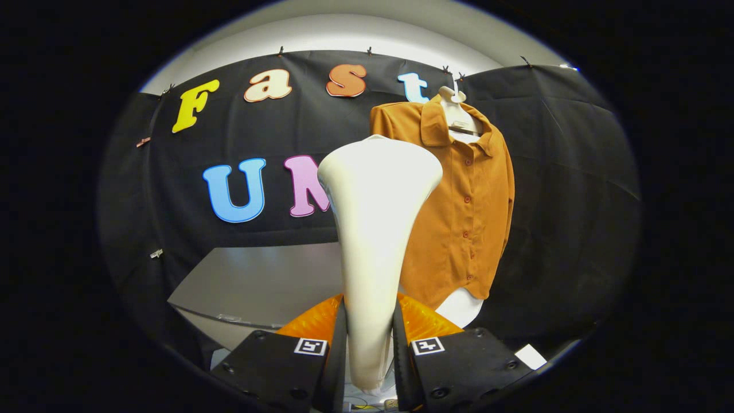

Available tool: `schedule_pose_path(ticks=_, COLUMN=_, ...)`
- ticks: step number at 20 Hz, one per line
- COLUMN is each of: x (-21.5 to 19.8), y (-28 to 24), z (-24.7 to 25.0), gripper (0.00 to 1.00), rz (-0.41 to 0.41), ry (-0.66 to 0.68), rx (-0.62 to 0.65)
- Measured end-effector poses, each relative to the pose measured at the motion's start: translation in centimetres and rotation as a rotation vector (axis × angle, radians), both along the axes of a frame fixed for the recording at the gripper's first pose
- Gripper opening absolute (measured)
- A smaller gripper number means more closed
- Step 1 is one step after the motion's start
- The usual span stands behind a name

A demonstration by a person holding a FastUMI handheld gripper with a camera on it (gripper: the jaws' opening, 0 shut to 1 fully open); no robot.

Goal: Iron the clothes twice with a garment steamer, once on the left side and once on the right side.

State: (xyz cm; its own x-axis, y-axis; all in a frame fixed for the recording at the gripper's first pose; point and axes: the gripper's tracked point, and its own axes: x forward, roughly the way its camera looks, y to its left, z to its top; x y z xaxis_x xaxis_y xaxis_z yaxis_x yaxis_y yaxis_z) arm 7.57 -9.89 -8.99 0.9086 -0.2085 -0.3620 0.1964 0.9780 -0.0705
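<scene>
The gripper (370, 344) pinches the white steamer (375, 229) by its thin handle, one finger on each side. The steamer stands up tall, wide head on top. Beyond it, at about 1 o'clock, a brown shirt (464, 212) hangs on a white form by the black cloth wall (573, 201). A gray table (258, 287) sits at 10 o'clock.

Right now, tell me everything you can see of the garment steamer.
The garment steamer is a smooth, glossy, cream-white body that looks like plastic, narrow at the grip and flaring to a broad rounded head at the top. It stands upright between the jaws of the gripper, which press on its slim handle from both sides. Its head overlaps the orange shirt hanging beyond it; contact cannot be told.
</scene>
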Motion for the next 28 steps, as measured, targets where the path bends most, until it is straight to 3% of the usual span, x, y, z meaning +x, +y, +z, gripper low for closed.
schedule_pose_path(ticks=8, x=5.9, y=-9.7, z=1.4, gripper=0.39, rz=0.049, ry=-0.032, rx=0.041)
schedule_pose_path(ticks=16, x=11.5, y=-13.2, z=0.0, gripper=0.39, rz=0.15, ry=-0.019, rx=0.122)
schedule_pose_path(ticks=21, x=12.7, y=-13.9, z=-4.1, gripper=0.39, rz=0.173, ry=0.055, rx=0.173)
schedule_pose_path(ticks=28, x=12.1, y=-15.2, z=-11.6, gripper=0.39, rz=0.143, ry=0.212, rx=0.199)
